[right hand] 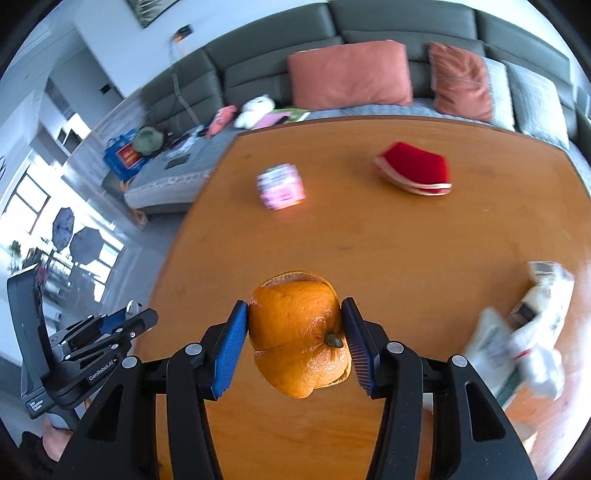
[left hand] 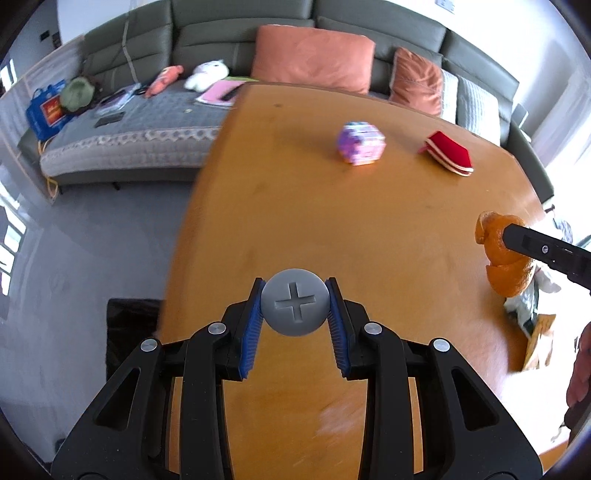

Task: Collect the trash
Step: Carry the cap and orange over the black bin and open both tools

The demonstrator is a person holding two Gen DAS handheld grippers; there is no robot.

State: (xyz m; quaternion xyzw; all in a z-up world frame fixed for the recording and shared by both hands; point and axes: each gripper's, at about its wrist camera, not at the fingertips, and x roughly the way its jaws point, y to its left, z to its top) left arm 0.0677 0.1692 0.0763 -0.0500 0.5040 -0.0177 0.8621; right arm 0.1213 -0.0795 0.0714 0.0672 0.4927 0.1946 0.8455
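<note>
My left gripper is shut on a grey round screw-head piece with a cross slot, held above the wooden table. My right gripper is shut on an orange peel, pressed between the blue pads. In the left wrist view the same orange peel hangs at the right edge from a black finger of the right gripper. In the right wrist view the left gripper's body shows at the lower left, off the table's left edge.
A pink and purple polyhedral toy and a red folded pouch lie toward the table's far side. Crumpled white wrappers lie at the table's right. A grey sofa with orange cushions stands behind. A black bin sits on the floor left of the table.
</note>
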